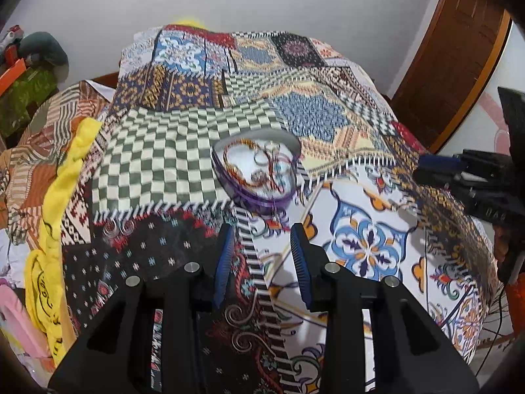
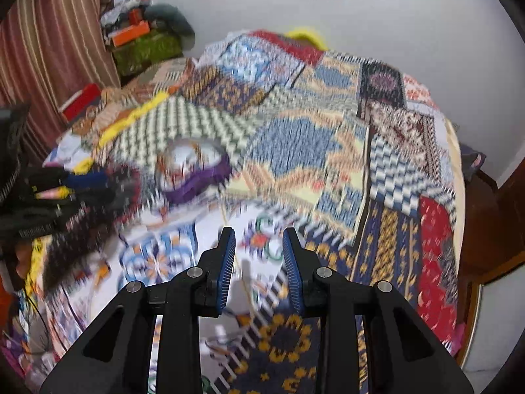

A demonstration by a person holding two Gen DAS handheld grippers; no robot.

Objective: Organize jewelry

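In your left wrist view, your left hand-held gripper (image 1: 262, 229) stands partly open with nothing between its blue pads. The purple heart-shaped box (image 1: 259, 172) sits on the patchwork bedspread (image 1: 157, 151) just past the fingertips at twelve o'clock, holding beaded bracelets (image 1: 242, 170) and rings. Your right hand-held gripper (image 1: 436, 167) shows at three o'clock.

In your right wrist view, blurred, your right hand-held gripper is partly open and empty. The box lies at ten o'clock, the left hand-held gripper at nine.
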